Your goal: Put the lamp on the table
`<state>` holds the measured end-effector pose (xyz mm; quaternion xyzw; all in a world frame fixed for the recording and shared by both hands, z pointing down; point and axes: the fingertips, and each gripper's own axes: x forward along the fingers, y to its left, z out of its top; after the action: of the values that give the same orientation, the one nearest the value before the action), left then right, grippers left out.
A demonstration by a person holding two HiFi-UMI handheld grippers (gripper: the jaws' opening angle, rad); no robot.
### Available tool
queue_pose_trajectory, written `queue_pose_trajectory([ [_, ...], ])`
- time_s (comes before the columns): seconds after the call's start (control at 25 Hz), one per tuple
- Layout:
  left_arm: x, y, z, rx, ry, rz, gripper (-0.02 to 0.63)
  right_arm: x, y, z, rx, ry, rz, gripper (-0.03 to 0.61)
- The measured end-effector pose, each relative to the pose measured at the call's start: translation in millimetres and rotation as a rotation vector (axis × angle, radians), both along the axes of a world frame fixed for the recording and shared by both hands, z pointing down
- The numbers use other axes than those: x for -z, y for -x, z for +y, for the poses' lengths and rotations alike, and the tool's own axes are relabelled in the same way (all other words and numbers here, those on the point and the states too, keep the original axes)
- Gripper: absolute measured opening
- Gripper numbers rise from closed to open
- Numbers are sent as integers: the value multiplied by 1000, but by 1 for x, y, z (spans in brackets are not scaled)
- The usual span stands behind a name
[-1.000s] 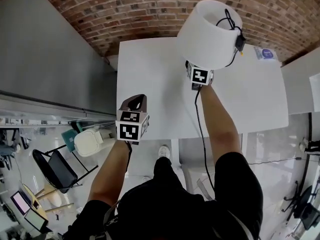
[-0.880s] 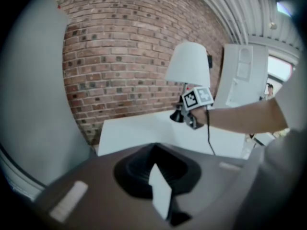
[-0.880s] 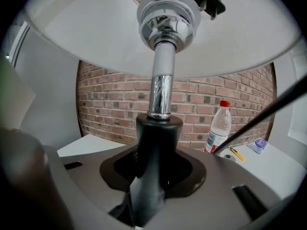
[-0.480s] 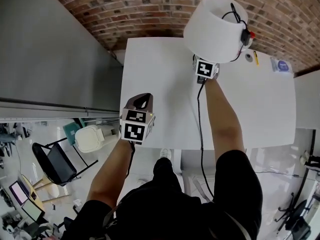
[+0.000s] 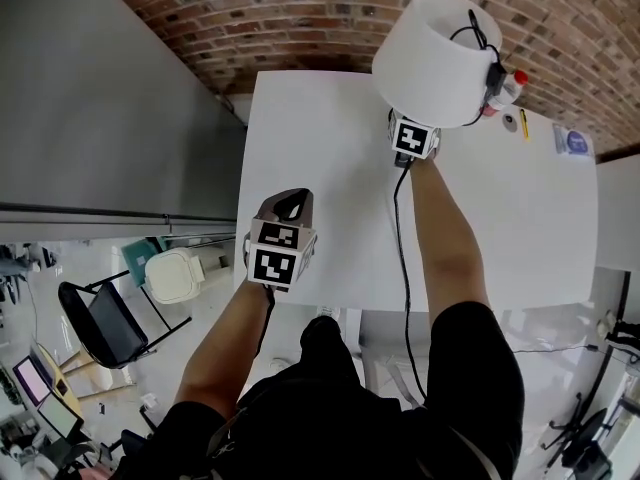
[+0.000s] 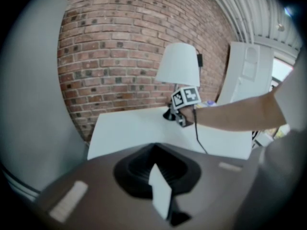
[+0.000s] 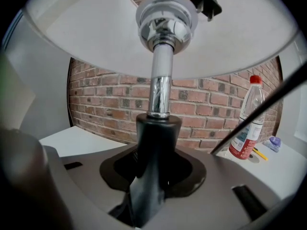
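1. A white table (image 5: 330,168) stands against a red brick wall (image 5: 300,18), with a grey wall (image 5: 100,118) on the left.
2. The lamp (image 5: 430,58) is upright over the far side of the table, close to the bricks. From above, its big white shade hides its pole.
3. The right gripper (image 7: 153,176) is squeezed tight on the lamp's black lower pole. The shiny metal pole and the shade rise right above the jaws.
4. In the left gripper view the lamp's foot sits low by the table top, but I cannot tell if it touches.
5. A black cord (image 5: 402,228) runs from the lamp back along the right arm.
6. The left gripper (image 6: 160,195) is pressed closed with nothing in it — it hangs over the near left edge of the table, well apart from the lamp.
7. A bottle (image 7: 247,123) with a red cap stands on the table just beside the lamp, on its right.
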<state>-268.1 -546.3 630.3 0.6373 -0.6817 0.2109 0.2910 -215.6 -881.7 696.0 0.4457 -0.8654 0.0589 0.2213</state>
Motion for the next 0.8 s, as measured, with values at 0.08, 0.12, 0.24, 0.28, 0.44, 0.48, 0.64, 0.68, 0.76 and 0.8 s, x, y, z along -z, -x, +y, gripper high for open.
queue_pose_trajectory([
  [0.08, -4, -3, -2, -5, 2, 8, -5, 6, 1, 2, 2, -18, -17, 127],
  [0.12, -5, -5, -3, -8, 2, 12, -5, 7, 3, 2, 6, -27, -25, 127],
  [0.24, -9, -10, -6, -16, 7, 21, -5, 7, 9, 1, 25, -66, -44, 129],
  [0.28, -8, -13, -6, -18, 7, 26, -5, 7, 9, 1, 23, -72, -45, 130],
  [0.44, -4, -18, -8, -17, 1, 34, -5, 4, 0, 3, -23, -73, -22, 130],
  [0.48, -3, -17, -6, -16, 2, 32, -5, 4, 0, 4, -30, -72, -21, 130],
  [0.64, -1, -14, -1, -3, -1, 27, -5, 0, 2, 7, -6, -57, -28, 150],
  [0.68, -1, -13, 0, 2, 0, 28, -5, 0, 3, 8, 8, -60, -39, 185],
  [0.76, -1, -13, 1, 6, 1, 30, -5, 0, -1, 19, 18, -58, -41, 206],
  [0.8, 1, -14, 1, 5, 0, 29, -5, 0, -5, 27, 15, -47, -33, 207],
])
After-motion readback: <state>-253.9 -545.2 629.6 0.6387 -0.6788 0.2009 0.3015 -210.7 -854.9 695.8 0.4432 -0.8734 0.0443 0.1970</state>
